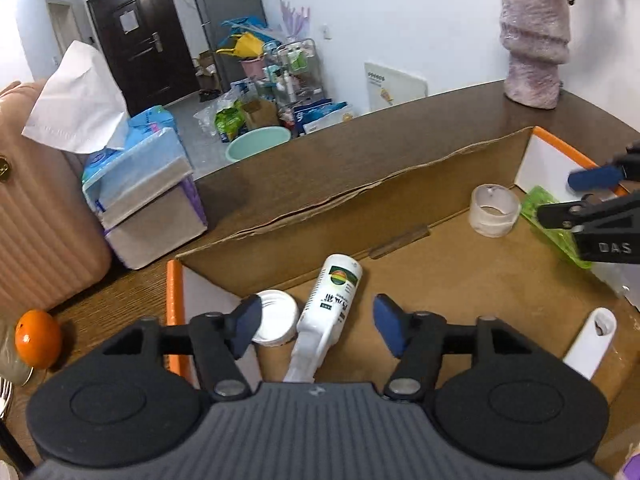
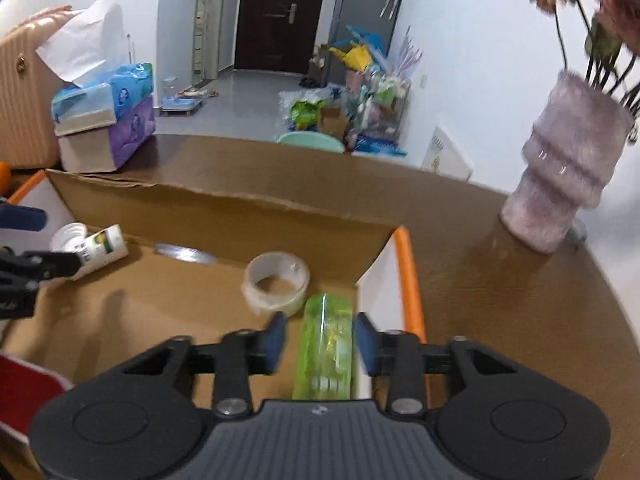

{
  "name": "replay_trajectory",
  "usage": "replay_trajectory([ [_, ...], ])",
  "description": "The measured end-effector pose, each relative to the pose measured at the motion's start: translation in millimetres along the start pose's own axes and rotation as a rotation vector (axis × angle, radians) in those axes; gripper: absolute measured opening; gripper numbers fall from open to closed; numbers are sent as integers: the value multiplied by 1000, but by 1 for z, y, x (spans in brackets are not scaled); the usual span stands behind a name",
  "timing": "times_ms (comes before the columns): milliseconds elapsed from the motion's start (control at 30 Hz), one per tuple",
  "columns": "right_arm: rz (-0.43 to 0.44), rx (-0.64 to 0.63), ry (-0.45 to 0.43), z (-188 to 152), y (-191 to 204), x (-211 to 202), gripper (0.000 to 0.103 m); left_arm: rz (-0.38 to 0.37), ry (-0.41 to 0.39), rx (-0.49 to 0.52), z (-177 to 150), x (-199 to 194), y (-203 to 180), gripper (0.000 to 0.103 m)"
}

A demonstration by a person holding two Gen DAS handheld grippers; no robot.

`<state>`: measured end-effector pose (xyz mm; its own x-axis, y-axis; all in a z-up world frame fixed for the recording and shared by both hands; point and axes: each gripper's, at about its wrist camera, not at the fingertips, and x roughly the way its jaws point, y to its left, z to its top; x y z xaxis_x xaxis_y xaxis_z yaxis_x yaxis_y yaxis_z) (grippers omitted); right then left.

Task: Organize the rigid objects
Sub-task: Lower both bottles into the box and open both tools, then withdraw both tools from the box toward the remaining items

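An open cardboard box (image 1: 460,276) lies on the wooden table. My left gripper (image 1: 318,320) is open over the box's left end. A white bottle (image 1: 336,288) with a colourful label lies between its fingers, clear of both pads. A white round lid (image 1: 276,320) rests beside the bottle. My right gripper (image 2: 320,338) is open at the box's right end, straddling a clear green container (image 2: 326,348) that lies on the box floor; the pads do not press on it. A roll of clear tape (image 2: 276,280) sits just ahead of it.
A flat white tool (image 1: 592,340) with a hole lies in the box. A mauve vase (image 2: 568,184) stands on the table to the right. Stacked tissue boxes (image 1: 140,200), a pink case (image 1: 36,208) and an orange (image 1: 38,338) are at the left.
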<state>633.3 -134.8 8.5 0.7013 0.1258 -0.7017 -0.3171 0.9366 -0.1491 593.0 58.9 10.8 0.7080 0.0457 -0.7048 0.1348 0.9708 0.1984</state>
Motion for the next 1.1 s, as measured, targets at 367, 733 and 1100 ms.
replay_trajectory([
  [367, 33, 52, -40, 8, -17, -43, 68, 5, -26, -81, 2, -50, 10, 87],
  [733, 59, 17, -145, 13, -17, -149, 84, 31, -93, -227, -3, -156, 24, 102],
  [1100, 144, 61, -295, -18, -2, -222, 86, 47, -298, -293, -49, -234, 9, 103],
])
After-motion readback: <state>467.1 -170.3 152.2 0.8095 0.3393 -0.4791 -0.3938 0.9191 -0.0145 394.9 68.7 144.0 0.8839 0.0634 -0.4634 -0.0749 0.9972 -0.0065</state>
